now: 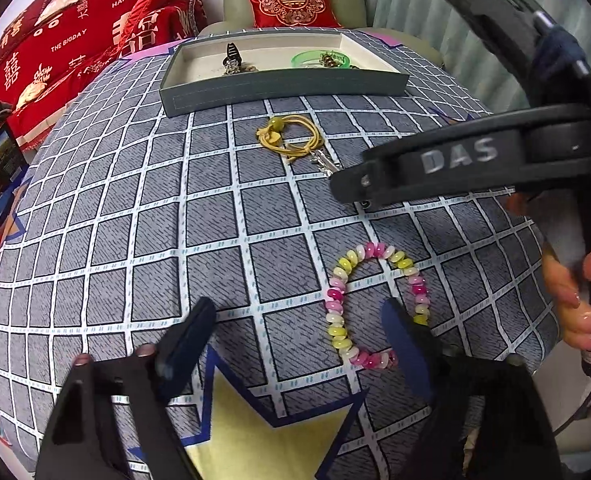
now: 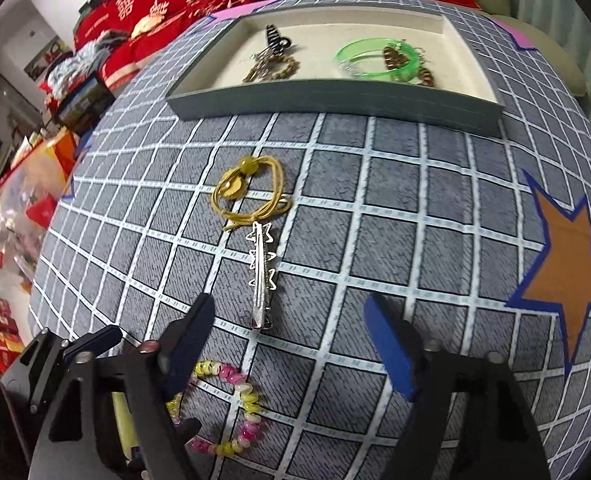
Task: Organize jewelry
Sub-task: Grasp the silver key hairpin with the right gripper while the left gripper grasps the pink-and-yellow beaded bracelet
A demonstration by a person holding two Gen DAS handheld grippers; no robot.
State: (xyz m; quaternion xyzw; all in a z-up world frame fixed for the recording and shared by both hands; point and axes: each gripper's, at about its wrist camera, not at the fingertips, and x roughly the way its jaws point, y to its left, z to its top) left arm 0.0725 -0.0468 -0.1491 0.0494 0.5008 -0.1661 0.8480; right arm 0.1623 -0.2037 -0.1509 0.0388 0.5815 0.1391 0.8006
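A pink, yellow and white beaded bracelet [image 1: 375, 304] lies on the checked cloth; my open left gripper [image 1: 299, 332] hovers over its left side, the right finger above its inside. It also shows in the right wrist view [image 2: 231, 408]. A silver hair clip [image 2: 261, 276] lies ahead of my open, empty right gripper [image 2: 291, 328], slightly left of centre. A yellow cord necklace [image 2: 251, 190] lies beyond the clip, also in the left view [image 1: 291, 136]. A grey tray [image 2: 335, 100] at the back holds a green bangle [image 2: 375, 60], a black claw clip [image 2: 275, 38] and chains.
The right gripper's body [image 1: 455, 160] crosses the right side of the left wrist view. Red cushions and bedding [image 1: 55, 52] lie back left. An orange star patch [image 2: 563, 272] is at the right, a yellow star [image 1: 263, 440] near me.
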